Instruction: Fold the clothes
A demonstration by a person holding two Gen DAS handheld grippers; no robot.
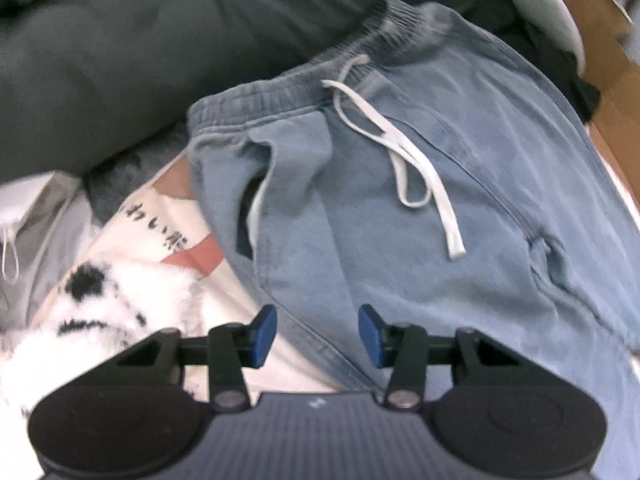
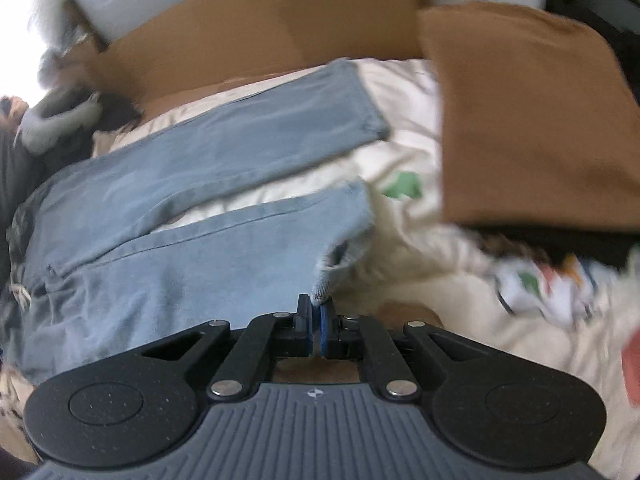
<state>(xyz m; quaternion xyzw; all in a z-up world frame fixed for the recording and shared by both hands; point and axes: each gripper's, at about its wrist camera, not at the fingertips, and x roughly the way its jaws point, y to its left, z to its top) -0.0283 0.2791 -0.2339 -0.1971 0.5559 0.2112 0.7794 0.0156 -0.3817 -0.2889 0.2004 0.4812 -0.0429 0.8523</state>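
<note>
Left wrist view first: my left gripper (image 1: pixel 318 334) is spread wide, nothing between the blue pads (image 1: pixel 265 334), hovering over the lower side seam of the blue pants (image 1: pixel 400 240). Pants fill centre and right of frame, waistband (image 1: pixel 304 80) toward the top, white drawstring (image 1: pixel 404 160) lying loose across the front. Risk here: if I close now I could pinch the printed cream cloth (image 1: pixel 168 220) underneath along w/ the denim, since the seam sits right on it at lower centre. Drawstring could also snag if I sweep upward. Room: dark grey cushion (image 1: pixel 120 40) crowds the upper left, fluffy white-and-black thing (image 1: pixel 100 312) at lower left, so free space is mostly to the right.

Right wrist view: my right gripper (image 2: pixel 316 312) is clamped tight on the frayed hem corner of the nearer pant leg (image 2: pixel 224 248), just a small bite of fabric, centre of frame. Other leg (image 2: pixel 260 132) lies apart, above it. Thin grip = could slip out if I pull fast, and the legs aren't lined up, so a fold now prob goes crooked. Cardboard box (image 2: pixel 260 32) runs along the top, a brown garment (image 2: pixel 532 120) fills the upper right, both close to the leg ends. Cream bedding (image 2: pixel 400 160) btwn them is the only open lane.
</note>
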